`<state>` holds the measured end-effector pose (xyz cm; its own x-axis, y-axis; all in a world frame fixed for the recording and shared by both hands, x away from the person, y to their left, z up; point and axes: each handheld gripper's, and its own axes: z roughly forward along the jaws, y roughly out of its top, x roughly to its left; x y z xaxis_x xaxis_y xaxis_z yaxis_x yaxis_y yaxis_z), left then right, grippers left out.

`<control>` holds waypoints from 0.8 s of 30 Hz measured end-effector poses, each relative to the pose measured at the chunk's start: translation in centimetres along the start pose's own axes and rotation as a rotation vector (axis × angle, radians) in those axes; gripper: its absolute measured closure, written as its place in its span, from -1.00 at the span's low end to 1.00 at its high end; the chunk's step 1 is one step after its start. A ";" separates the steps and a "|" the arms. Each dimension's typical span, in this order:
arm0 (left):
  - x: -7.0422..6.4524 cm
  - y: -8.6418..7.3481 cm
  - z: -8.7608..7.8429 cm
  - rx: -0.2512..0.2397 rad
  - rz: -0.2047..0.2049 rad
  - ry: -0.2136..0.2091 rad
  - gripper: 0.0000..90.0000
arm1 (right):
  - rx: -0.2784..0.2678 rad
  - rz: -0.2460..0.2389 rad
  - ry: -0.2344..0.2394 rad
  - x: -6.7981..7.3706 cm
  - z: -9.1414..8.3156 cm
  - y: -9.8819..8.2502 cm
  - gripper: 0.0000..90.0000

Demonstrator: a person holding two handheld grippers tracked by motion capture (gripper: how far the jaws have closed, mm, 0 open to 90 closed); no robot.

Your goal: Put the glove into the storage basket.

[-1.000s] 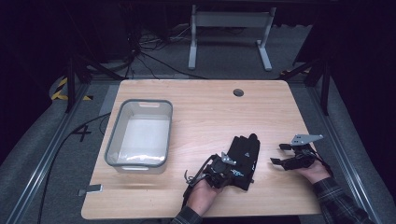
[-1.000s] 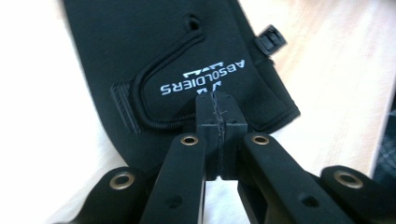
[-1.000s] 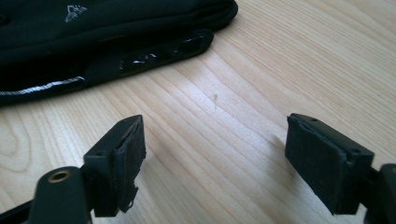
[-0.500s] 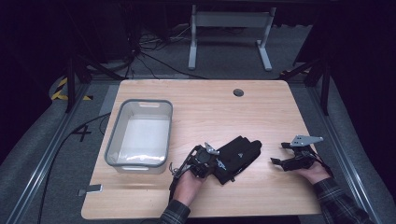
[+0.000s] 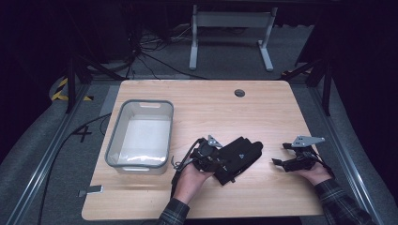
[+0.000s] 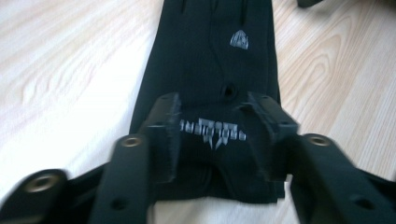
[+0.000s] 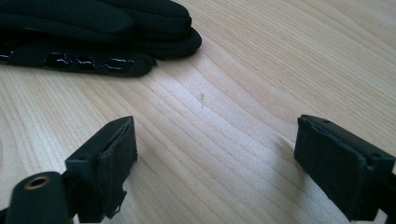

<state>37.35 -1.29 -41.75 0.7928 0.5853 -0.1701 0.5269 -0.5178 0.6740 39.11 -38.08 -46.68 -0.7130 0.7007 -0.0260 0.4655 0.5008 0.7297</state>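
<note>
The tabletop (image 5: 263, 108) carries all items and leaves open working room in its middle. The grey plastic bin (image 5: 141, 136) stands at its left side, open-topped, apparently the likeliest destination for the item being handled. The black gloves (image 5: 239, 157) lie flat as a stacked pair at the near centre of the tabletop, just right of the bin, cuff end toward the person; in the left gripper view the cuff with its white lettering (image 6: 212, 129) sits between the jaws. The left gripper (image 5: 217, 157) is at that cuff end, and its jaws have just been opening: the fingers (image 6: 168, 126) stand apart on either side of the cuff and do not appear to press on it, so the gloves rest on the wood by their own weight, released rather than carried. The right gripper (image 5: 280, 157) waits well apart to the right, held low over bare wood, its fingers (image 7: 109, 161) spread wide with nothing between them, presumably kept clear of the left hand's work.
</note>
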 end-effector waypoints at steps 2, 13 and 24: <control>0.0 0.3 0.2 0.001 0.002 -0.009 0.07 | 0.000 0.000 0.000 0.0 0.0 0.0 -0.70; 0.5 3.0 3.2 0.015 0.072 -0.065 -0.47 | 0.000 0.000 0.000 0.0 0.0 0.0 -0.70; 0.9 3.6 6.5 0.056 0.086 -0.032 -0.71 | 0.000 0.000 0.000 0.0 0.0 0.0 -0.70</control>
<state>41.96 -6.67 -44.11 0.8447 0.5176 -0.1365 0.4719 -0.5997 0.6463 39.12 -38.09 -46.68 -0.7132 0.7005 -0.0262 0.4653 0.5010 0.7297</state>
